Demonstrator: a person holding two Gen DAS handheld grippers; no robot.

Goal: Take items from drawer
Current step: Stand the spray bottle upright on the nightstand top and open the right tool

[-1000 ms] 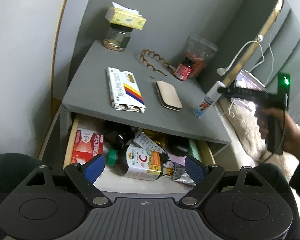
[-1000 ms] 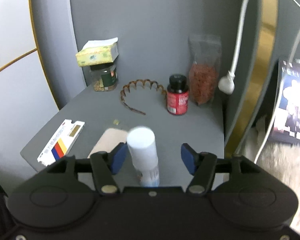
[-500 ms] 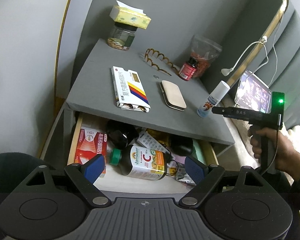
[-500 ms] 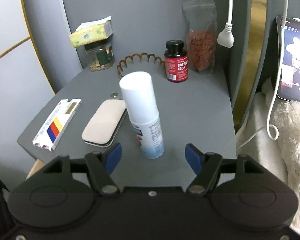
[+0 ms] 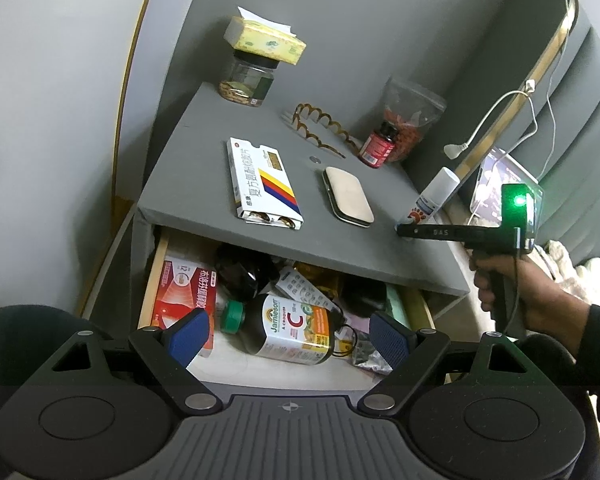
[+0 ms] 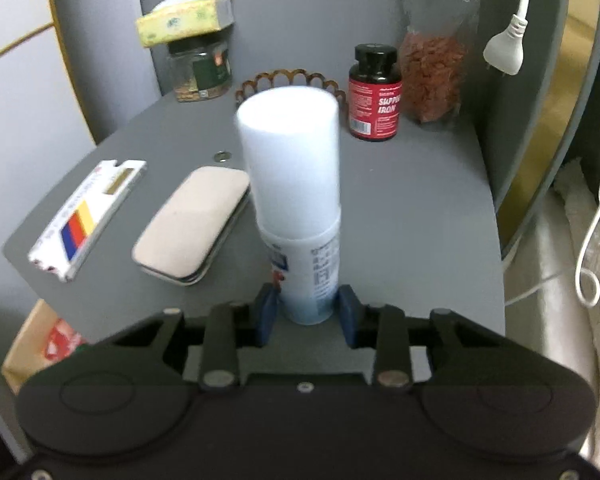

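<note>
The open drawer [image 5: 153, 280] under the grey nightstand top [image 5: 204, 184] holds a Jamieson vitamin C bottle [image 5: 292, 330], a red medicine box [image 5: 182, 292], a dark jar [image 5: 240, 270] and several small packets. My left gripper [image 5: 288, 336] is open, hovering just above the vitamin bottle. My right gripper [image 6: 306, 312] has its blue pads against the base of a white spray bottle [image 6: 296, 184] that stands on the nightstand top near its front right edge; the bottle also shows in the left wrist view [image 5: 432, 196].
On the top lie a white pill box [image 5: 262, 182], a beige case [image 5: 348, 196], a brown hair band [image 5: 320, 130], a red iron supplement bottle [image 6: 374, 94], a bag of red berries [image 6: 434, 60] and a jar under a tissue pack [image 5: 250, 80]. A white cable [image 6: 504, 44] hangs at right.
My right gripper has closed in from open onto the base of the white spray bottle and moved nearer to it. My left gripper has stayed open over the drawer.
</note>
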